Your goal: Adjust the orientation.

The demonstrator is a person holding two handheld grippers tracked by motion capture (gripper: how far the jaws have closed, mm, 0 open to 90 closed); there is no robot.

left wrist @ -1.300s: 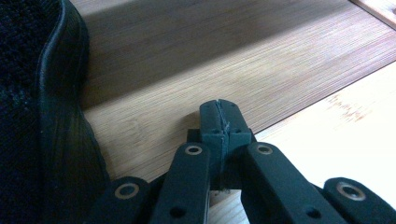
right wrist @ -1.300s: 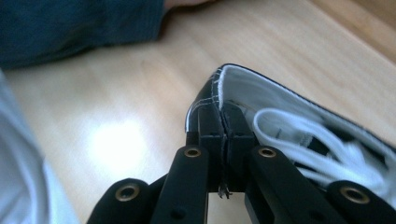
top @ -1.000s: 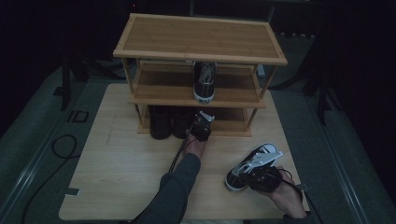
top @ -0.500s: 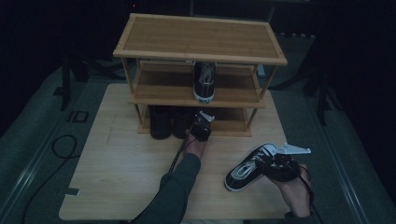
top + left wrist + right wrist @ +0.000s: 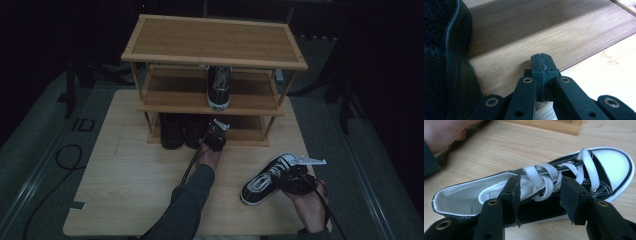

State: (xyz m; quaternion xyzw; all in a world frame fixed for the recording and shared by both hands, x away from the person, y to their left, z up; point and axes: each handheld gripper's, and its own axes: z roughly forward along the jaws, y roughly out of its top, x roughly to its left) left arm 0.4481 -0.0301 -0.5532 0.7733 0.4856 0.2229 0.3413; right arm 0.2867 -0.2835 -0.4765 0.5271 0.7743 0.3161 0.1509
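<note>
A black-and-white lace-up sneaker lies on the table at the front right, toe pointing toward the rack. My right gripper sits at its near side; in the right gripper view the gripper is open, with the jaws straddling the laces and side wall of the sneaker. My left gripper rests at the front edge of the rack's bottom shelf. In the left gripper view the gripper is shut on nothing, beside a black shoe.
A three-tier bamboo shoe rack stands at the back of the table. A matching sneaker sits on its middle shelf, and two dark shoes on the bottom shelf. The person's left hand shows nearby.
My right gripper has shifted slightly forward along the sneaker's side, and its grey plate now shows. The left gripper and the shoes on the rack have not moved.
</note>
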